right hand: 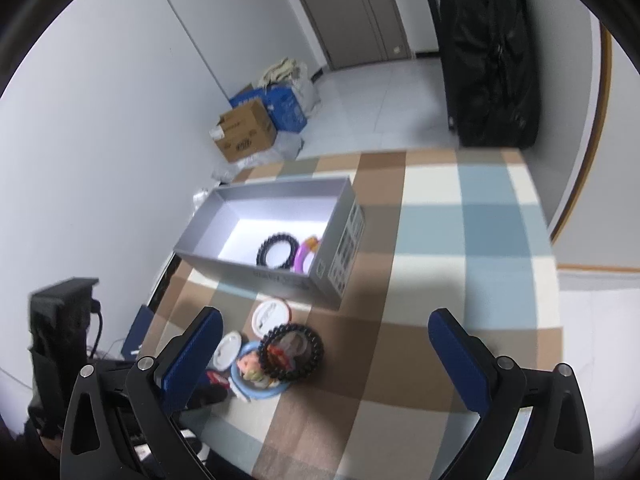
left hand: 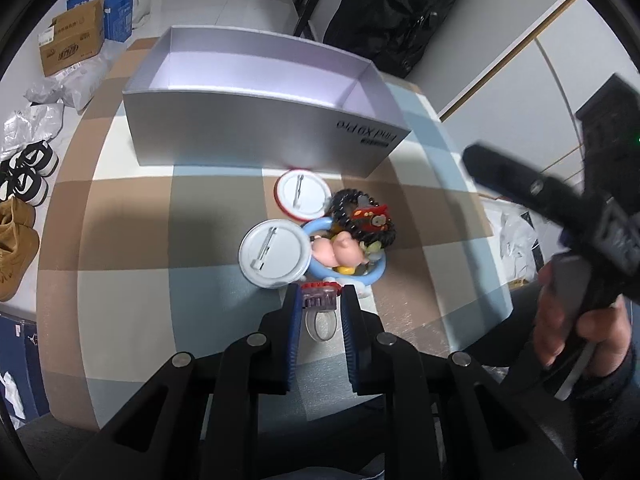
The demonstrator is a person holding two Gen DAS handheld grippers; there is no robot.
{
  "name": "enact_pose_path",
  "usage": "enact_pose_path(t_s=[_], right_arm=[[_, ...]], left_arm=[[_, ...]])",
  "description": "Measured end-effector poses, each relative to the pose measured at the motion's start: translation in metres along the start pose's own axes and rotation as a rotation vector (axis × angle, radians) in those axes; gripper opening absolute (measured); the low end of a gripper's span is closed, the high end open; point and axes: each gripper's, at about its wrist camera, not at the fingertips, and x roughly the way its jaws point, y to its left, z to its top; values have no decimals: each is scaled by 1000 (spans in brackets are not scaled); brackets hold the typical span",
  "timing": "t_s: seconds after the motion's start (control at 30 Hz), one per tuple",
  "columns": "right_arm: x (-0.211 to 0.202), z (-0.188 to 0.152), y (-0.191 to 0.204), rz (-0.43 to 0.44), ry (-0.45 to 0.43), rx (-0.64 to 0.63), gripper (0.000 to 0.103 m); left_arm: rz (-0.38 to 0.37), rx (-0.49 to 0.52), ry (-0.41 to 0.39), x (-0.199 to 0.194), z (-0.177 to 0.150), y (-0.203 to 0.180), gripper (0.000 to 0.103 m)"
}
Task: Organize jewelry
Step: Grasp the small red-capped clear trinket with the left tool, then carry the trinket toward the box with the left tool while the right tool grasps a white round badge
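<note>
L gripper (left hand: 319, 300) pinching clear plastic ring (left hand: 320, 312) at near edge of trinket pile, box (left hand: 260, 136) beyond; light, stiff, prob slick, so grip boxy top; R gripper (right hand: 326, 354) spread, empty.

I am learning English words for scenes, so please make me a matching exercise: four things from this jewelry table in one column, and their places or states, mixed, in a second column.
1. left tool
2. right tool
3. purple bangle
4. white badges

a. inside the grey box
b. open, empty
c. pin side up on the checked cloth
d. closed on the clear ring

Pairs: 1-d, 2-b, 3-a, 4-c.
</note>
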Motion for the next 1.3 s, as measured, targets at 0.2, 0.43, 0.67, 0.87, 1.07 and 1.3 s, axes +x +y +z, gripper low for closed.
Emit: enact_pose_path(t_s=[0.2,0.43,0.67,0.87,1.07,1.3], right_arm=[[19,-7,-4,37,92,55,103],[31,-13,6,41,133,22,92],[31,-21,45,44,107,-173,80],[40,-33,90,77,108,-389,77],[65,-41,118,47,160,-521,69],[95,-45,121,-15,268,-591,66]], left_arm=[[-27,-12,-21,-7,4,2,14],[-46,-94,-94,-30,11,20,14],[-19,-214,-227,-57,20,47,14],[-36,-286,-280,-62,25,62,14],[-36,-296,-283,-65,28,71,14],[-58,-313,-277,-69,27,80,14]])
